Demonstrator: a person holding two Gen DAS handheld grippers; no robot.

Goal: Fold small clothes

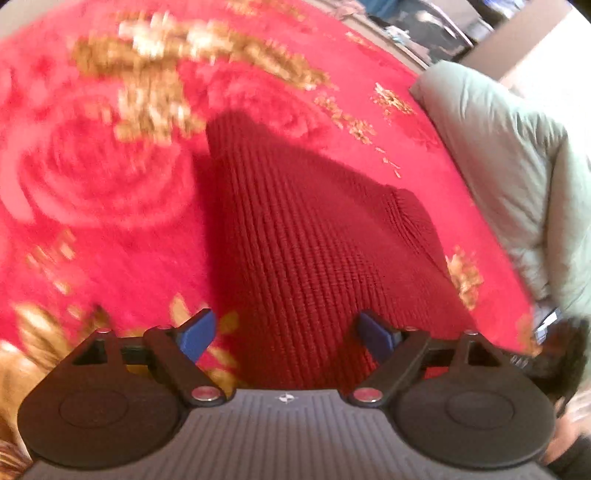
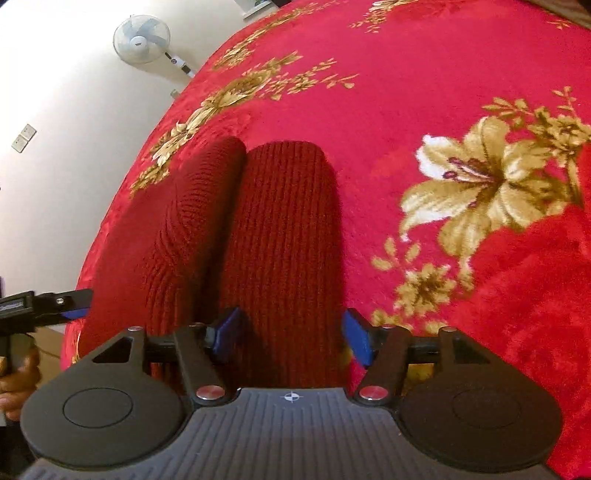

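Observation:
A dark red knitted garment (image 1: 314, 240) lies on a red blanket (image 1: 92, 184) with gold flowers. My left gripper (image 1: 284, 332) hovers over its near end, blue pads (image 1: 195, 334) wide apart and nothing pressed between them. In the right wrist view the garment (image 2: 280, 229) shows as two knitted strips lying side by side. My right gripper (image 2: 291, 332) stands open astride the right strip, whose near end runs between the pads (image 2: 356, 338) without being pinched. The left gripper (image 2: 70, 306) shows at that view's left edge, held by a hand (image 2: 18, 384).
A grey-green padded cloth (image 1: 517, 166) lies along the blanket's right side in the left wrist view. Beyond the blanket's (image 2: 424, 92) left edge stand a white wall, a pedestal fan (image 2: 141, 38) and wall sockets (image 2: 24, 137). Dark clutter (image 1: 424, 22) sits at the far end.

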